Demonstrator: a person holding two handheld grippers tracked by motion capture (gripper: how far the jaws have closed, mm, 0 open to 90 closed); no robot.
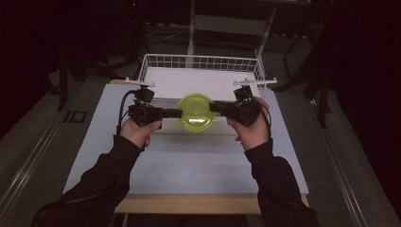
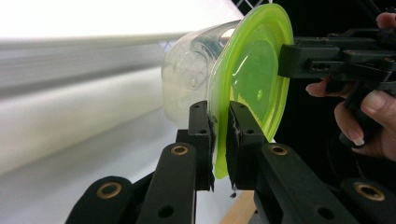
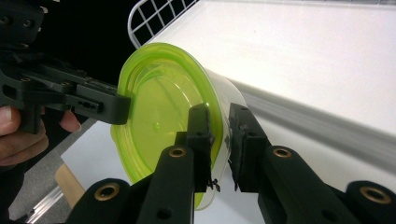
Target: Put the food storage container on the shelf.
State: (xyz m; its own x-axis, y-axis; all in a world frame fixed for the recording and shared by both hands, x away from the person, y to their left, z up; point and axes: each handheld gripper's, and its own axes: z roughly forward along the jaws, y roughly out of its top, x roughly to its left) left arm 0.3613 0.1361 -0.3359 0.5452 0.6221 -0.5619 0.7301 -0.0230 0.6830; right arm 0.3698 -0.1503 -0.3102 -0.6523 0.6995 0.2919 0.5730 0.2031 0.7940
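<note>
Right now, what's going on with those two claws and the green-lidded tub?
Left gripper and right gripper both clamped on lid rim. Tub held off table, near wire basket. Nothing in the way.

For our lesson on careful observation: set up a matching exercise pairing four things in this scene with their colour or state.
Things:
1. lid
2. wire basket
3. left tongs
4. container body

Descriptions:
A. white mesh
B. clear plastic
C. yellow-green
D. clamped on the lid's rim

Pairs: 1-C, 2-A, 3-D, 4-B
</note>
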